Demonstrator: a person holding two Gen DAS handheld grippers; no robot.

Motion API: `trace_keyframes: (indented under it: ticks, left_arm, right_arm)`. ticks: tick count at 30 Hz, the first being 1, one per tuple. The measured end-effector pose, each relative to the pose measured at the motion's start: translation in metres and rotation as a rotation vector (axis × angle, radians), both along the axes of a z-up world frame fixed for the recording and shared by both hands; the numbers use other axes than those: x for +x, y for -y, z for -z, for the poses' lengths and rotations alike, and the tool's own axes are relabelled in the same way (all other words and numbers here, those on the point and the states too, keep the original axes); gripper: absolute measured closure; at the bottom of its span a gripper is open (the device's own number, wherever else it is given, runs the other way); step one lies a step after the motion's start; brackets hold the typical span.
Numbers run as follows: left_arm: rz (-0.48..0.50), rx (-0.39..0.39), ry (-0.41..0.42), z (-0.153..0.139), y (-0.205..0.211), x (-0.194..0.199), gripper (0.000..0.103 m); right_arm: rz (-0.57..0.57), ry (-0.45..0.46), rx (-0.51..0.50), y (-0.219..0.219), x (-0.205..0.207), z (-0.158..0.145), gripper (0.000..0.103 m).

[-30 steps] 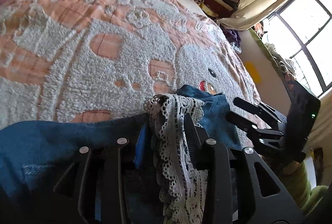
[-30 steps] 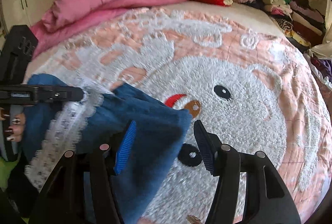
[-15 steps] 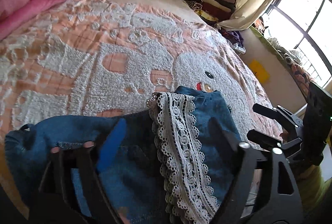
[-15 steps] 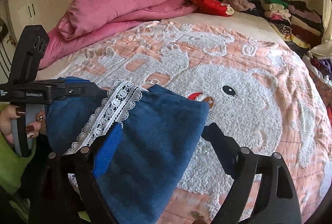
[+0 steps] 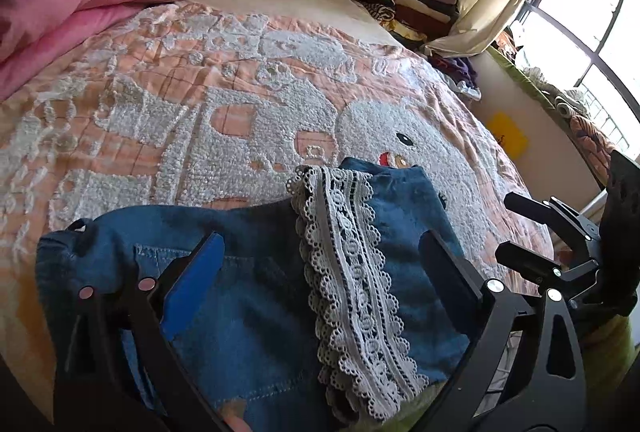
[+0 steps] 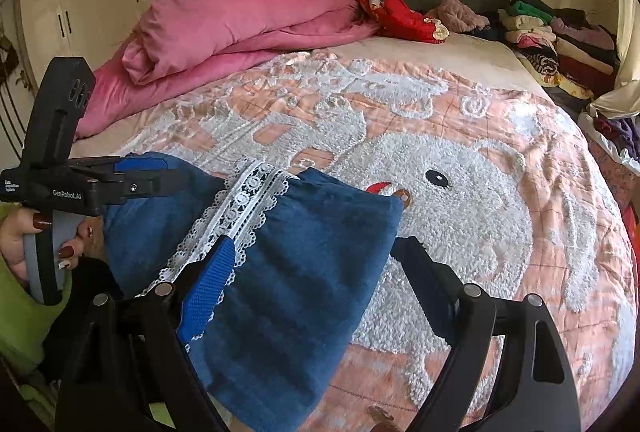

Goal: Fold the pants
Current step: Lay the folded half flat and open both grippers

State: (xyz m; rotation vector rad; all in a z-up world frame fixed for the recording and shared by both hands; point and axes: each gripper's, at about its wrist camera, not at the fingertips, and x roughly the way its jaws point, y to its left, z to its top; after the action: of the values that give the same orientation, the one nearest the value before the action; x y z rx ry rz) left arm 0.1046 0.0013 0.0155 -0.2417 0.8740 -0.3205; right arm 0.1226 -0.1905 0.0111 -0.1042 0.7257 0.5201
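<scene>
My left gripper (image 5: 320, 284) has just been opening; its jaws stand wide, pads clear of the pants (image 5: 256, 296) that lie below and between them. My right gripper (image 6: 316, 280) is spread wide too, nothing pinched, with its blue pad (image 6: 208, 292) over the white lace trim (image 6: 240, 216). The folded denim pants rest just ahead of both grippers on the near edge of the bed (image 6: 500, 232). Beyond them a pink duvet (image 6: 240, 20) is bundled far left, and stacked clothes (image 6: 560, 40) lie far right.

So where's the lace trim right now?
The lace trim lies across the folded denim pants on the bedspread's near edge, running between both views' foregrounds.
</scene>
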Motion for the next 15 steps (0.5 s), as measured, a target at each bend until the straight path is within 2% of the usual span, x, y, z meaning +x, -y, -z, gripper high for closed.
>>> trace_keyframes:
  ticks: [15]
  left_arm:
    - [-0.002,0.033,-0.006,-0.004,0.004,-0.017,0.012]
  right_arm:
    - [-0.014,0.002,0.018,0.002,-0.021,-0.001,0.019]
